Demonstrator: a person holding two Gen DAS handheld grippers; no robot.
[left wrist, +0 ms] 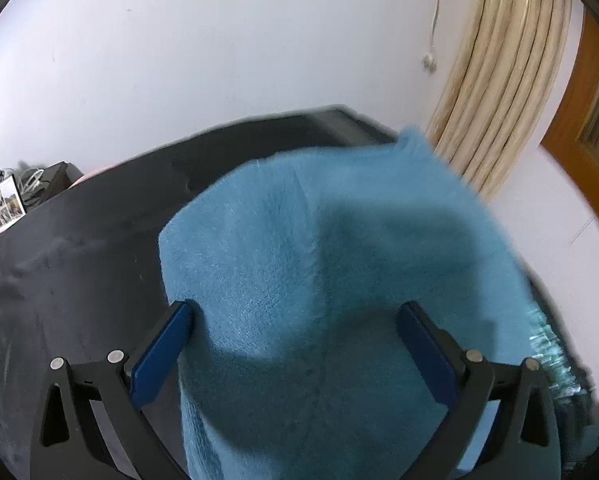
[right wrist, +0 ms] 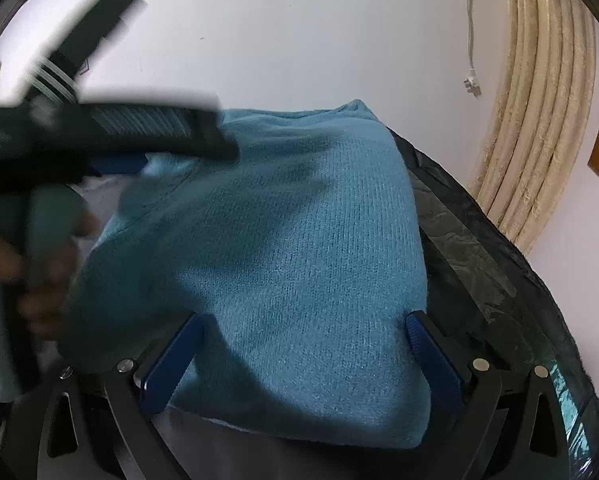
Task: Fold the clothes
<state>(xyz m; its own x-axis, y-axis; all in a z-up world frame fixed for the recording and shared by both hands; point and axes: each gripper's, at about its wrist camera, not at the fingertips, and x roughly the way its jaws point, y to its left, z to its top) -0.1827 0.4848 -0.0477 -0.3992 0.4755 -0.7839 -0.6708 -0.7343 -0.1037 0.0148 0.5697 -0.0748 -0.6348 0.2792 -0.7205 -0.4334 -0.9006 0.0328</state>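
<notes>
Lying on the black-covered bench, the folded teal knitted sweater spreads ahead of and beneath both tools; cream curtain hangs beyond. Left tool and right tool stand spread wide, pinching nothing.

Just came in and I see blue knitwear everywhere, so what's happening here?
A person with a handheld gripper in each hand is folding a blue knit sweater on a dark-covered surface. Both the left gripper and right gripper are open over the garment, gripping nothing. The sweater lies in a compact, folded-looking shape.
</notes>
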